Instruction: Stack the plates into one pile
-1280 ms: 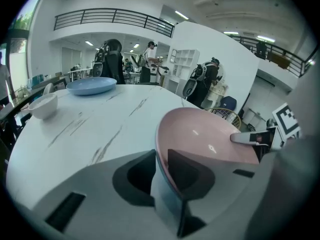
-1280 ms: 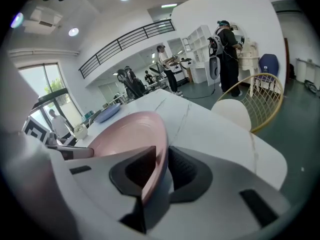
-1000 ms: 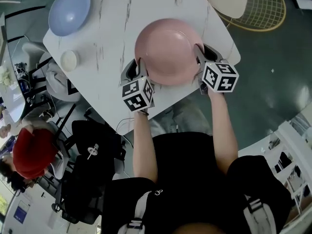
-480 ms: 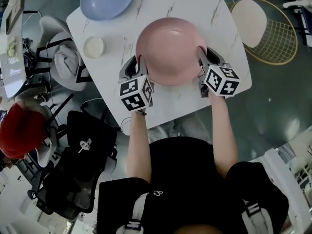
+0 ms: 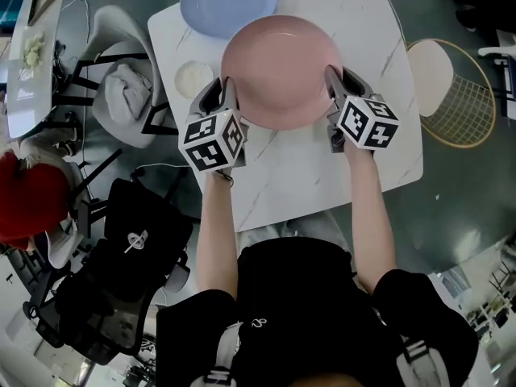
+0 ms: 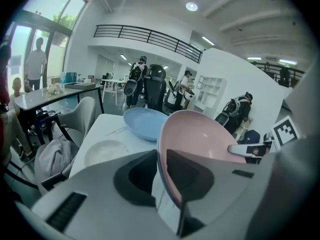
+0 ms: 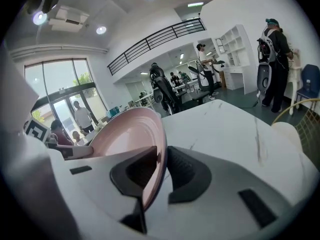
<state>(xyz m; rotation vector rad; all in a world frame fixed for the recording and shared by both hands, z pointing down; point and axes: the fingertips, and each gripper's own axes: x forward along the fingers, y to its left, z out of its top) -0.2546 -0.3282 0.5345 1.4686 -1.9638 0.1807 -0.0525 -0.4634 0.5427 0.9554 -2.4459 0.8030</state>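
1. The left gripper (image 5: pixel 222 95) pinches the left rim of the pink plate (image 5: pixel 282 69). Its jaws stand narrowly apart and have just been closing further, with the rim between them.
2. The right gripper (image 5: pixel 332 83) is clamped on the opposite rim, its jaws also narrowly apart.
3. The pink plate is round, shallow and plain. It is held over the white marble table (image 5: pixel 322 168), and its far edge overlaps the near edge of the blue plate (image 5: pixel 226 2) in the head view. I cannot tell whether they touch.
4. A small white dish (image 5: pixel 193 77) lies just left of the pink plate.
5. Only the head view shows the wire chair (image 5: pixel 455 95). Only the gripper views show the people (image 7: pixel 272 59) standing in the room beyond.
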